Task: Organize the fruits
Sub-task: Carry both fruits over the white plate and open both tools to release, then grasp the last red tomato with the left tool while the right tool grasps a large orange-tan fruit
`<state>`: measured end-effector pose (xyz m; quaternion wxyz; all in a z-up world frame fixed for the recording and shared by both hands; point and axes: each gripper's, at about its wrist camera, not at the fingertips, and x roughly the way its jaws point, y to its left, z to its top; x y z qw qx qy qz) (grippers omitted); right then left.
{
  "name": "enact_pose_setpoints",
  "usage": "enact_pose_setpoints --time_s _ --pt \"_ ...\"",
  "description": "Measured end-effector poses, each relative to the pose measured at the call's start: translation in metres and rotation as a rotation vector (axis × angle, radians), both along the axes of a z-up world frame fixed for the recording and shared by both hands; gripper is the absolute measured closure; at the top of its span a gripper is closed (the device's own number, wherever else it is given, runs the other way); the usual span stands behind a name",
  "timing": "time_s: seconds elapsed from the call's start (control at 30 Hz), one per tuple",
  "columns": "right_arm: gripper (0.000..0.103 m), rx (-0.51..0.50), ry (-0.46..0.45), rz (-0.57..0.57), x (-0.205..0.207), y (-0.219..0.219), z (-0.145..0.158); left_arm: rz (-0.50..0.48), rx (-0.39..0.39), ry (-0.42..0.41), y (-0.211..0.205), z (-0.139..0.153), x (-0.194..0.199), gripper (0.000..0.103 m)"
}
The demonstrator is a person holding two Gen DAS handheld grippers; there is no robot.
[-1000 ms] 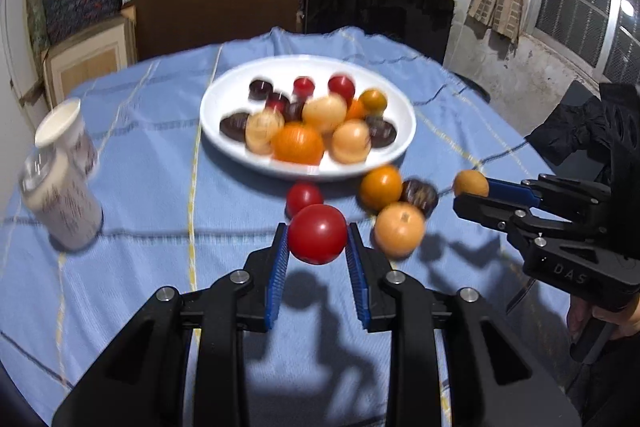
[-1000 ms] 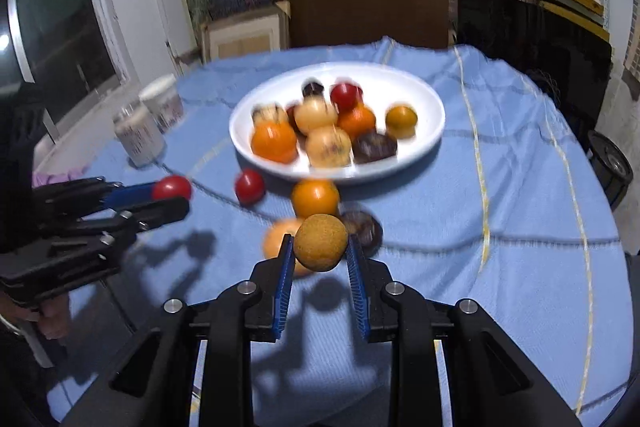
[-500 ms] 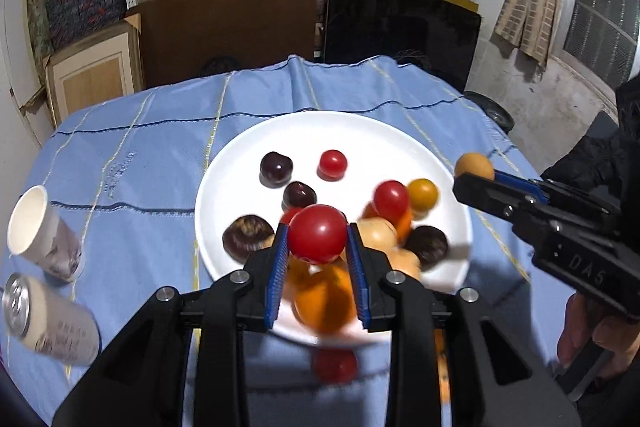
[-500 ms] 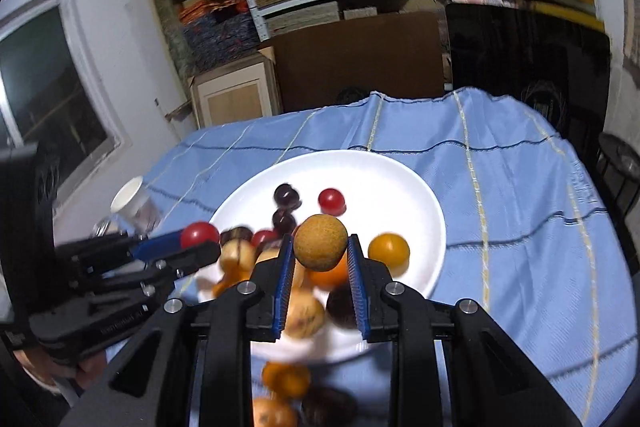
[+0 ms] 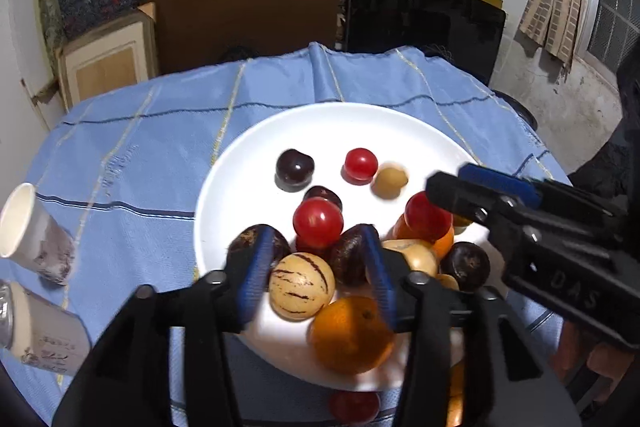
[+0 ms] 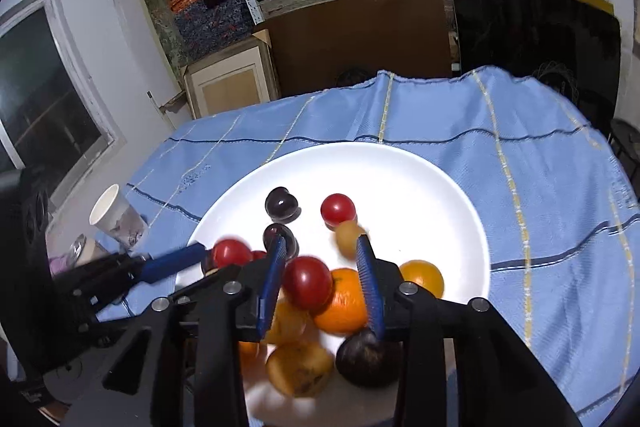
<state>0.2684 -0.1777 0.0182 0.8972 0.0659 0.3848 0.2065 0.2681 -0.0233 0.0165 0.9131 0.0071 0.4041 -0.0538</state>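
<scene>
A white plate [image 5: 248, 155] [image 6: 440, 179] on the blue cloth holds several red, orange, tan and dark fruits. My left gripper [image 5: 316, 251] hangs over the plate's near side, its jaws opening. The red ball [image 5: 318, 221] lies just past its tips, free of the pads, on the pile. My right gripper [image 6: 320, 255] hovers over the plate's right half with its jaws opening too. The tan ball [image 6: 348, 233] [image 5: 389, 181] is blurred and loose on the plate beyond its fingers. Each gripper appears in the other's view: the right gripper [image 5: 452, 183], the left gripper [image 6: 200, 255].
A paper cup [image 5: 32, 231] and a can [image 5: 40, 327] stand on the cloth at the left. A red fruit [image 5: 354, 407] lies on the cloth in front of the plate. A person's hand [image 5: 580, 351] holds the right gripper. Shelves and boxes stand behind the table.
Both grippers moved forward from the table's front to over the plate. Their jaws have parted: the red ball left the left gripper and the tan ball left the right one.
</scene>
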Motion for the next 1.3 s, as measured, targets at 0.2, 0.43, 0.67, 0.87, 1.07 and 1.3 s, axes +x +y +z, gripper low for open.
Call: enact_pose_setpoints --time_s 0.2,0.43,0.67,0.87,1.07,1.3 --pt "0.059 0.044 -0.003 -0.006 -0.037 -0.022 0.009 0.023 -0.051 -0.043 0.010 0.019 -0.038 0.040" --pt "0.035 0.062 0.019 -0.029 -0.100 -0.047 0.002 0.019 -0.062 -0.044 0.013 0.013 -0.101 0.034" --pt "0.033 0.073 0.055 -0.031 -0.150 -0.049 -0.023 0.010 -0.055 -0.011 0.008 -0.009 -0.147 0.029" --pt "0.031 0.086 0.067 -0.025 -0.164 -0.050 -0.035 0.009 -0.045 0.028 0.004 -0.026 -0.154 0.029" --pt "0.030 0.111 0.055 -0.016 -0.166 -0.054 -0.038 0.020 -0.051 0.063 0.002 -0.040 -0.133 0.031" --pt "0.029 0.087 0.061 -0.013 -0.165 -0.053 -0.041 0.012 -0.037 0.098 -0.006 -0.053 -0.100 0.064"
